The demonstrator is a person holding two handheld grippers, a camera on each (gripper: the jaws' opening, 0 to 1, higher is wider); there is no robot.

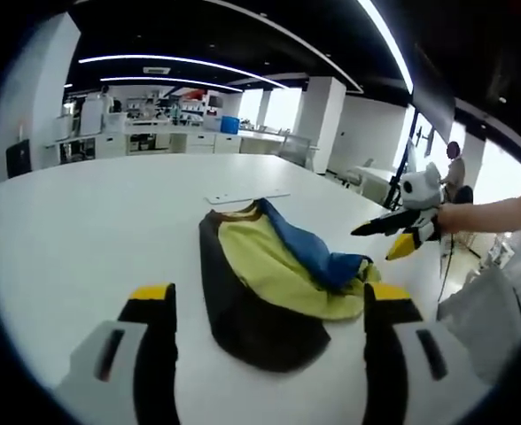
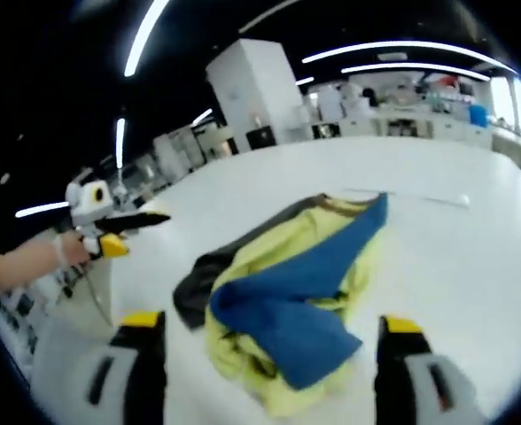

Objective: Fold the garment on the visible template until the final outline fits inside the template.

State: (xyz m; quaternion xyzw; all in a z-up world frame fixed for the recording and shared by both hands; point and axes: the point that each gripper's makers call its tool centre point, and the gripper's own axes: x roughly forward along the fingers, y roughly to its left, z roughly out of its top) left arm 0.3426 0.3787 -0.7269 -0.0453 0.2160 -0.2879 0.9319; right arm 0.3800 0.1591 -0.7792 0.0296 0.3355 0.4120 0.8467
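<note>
A crumpled black, yellow and blue garment (image 1: 274,288) lies on the white bench (image 1: 83,221). The left claw (image 1: 265,323) and right claw (image 2: 268,350) both gape wide, each holding nothing above the bench.

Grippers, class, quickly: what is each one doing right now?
Left gripper: jaws open, holding nothing.
Right gripper: jaws open, holding nothing, garment between them.

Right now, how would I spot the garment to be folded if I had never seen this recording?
Find the big white table in the open office. Near its middle lies a rumpled garment in black, yellow and blue, with a blue part draped across the yellow. It is the one coloured thing there; beyond its collar lies just a thin white strip.
</note>
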